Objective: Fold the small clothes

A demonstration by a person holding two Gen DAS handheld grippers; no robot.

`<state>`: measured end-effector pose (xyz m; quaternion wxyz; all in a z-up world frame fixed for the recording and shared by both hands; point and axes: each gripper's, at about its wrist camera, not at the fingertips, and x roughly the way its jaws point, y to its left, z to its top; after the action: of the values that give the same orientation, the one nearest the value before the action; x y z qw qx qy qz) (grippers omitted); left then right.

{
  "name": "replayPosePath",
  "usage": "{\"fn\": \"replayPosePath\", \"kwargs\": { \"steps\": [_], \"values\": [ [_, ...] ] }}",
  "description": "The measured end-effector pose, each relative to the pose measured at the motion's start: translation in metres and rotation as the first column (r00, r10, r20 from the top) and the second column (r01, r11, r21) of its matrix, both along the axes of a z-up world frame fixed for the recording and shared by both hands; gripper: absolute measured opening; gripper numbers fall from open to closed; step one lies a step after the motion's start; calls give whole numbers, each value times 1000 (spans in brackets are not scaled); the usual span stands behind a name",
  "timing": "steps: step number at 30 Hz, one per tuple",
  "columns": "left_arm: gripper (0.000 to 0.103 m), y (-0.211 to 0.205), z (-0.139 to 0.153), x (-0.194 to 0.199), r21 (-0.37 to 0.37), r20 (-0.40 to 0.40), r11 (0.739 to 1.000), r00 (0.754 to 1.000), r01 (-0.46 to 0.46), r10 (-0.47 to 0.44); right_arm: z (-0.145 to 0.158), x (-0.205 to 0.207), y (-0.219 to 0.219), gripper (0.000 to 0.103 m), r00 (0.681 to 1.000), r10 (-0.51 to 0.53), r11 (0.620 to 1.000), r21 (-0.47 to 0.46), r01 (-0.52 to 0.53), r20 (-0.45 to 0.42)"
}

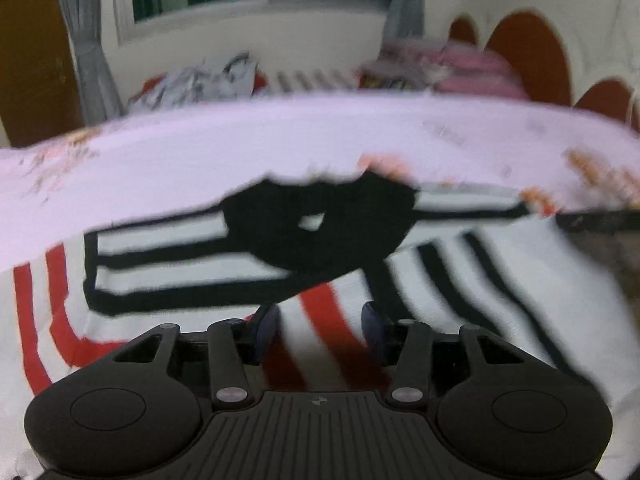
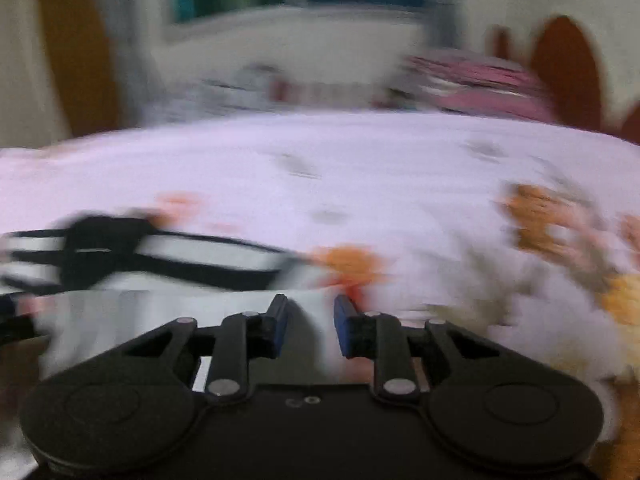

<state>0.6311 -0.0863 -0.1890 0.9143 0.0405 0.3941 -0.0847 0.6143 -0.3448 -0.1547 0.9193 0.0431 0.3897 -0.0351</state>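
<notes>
Garment (image 1: 168,264): white, black and red stripes, black patch; lies spread on the pale floral bedsheet (image 1: 280,140), directly under both grippers. Left gripper (image 1: 320,322): jaws apart, nothing clamped, cloth beneath. Right gripper (image 2: 311,320): jaws apart, empty, over the garment's white edge; view blurred. Pillows (image 1: 460,68): far side.

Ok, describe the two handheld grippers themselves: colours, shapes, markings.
Both are matte black. The left gripper has round side housings, a ribbed centre plate with a small round black-and-white mark, silver pivot pins and dark blue rounded pads. The right gripper has the same linkage and pins, a smooth centre plate and brighter blue, flat pads. No cables or sleeves show.
</notes>
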Motion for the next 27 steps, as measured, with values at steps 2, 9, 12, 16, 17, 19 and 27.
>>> {"fn": "replayPosePath", "kwargs": {
  "steps": [2,9,12,16,17,19,27],
  "values": [
    [50,5,0,1,-13,2,1000,1000,11,-11,1,1,-14,35,1000,16,997,75,-15,-9],
    [50,-1,22,-29,-74,26,997,999,34,-32,29,-33,3,25,995,85,993,74,-89,47],
    [50,-24,19,-50,-47,24,992,993,114,-113,27,-54,26,24,990,136,989,63,-137,24],
    [59,-36,2,-61,42,25,991,991,128,-129,9,-68,36,24,992,107,994,-12,-108,-61],
    [60,-37,4,-61,52,21,991,992,124,-126,10,-72,34,27,994,87,996,-21,-88,-67],
    [60,-32,14,-61,34,6,993,994,112,-112,21,-83,32,26,996,68,997,-17,-69,-56],
    [60,8,14,-87,35,-22,998,998,-53,53,28,-129,48,24,984,163,987,1,-163,-69]
  ]
}}
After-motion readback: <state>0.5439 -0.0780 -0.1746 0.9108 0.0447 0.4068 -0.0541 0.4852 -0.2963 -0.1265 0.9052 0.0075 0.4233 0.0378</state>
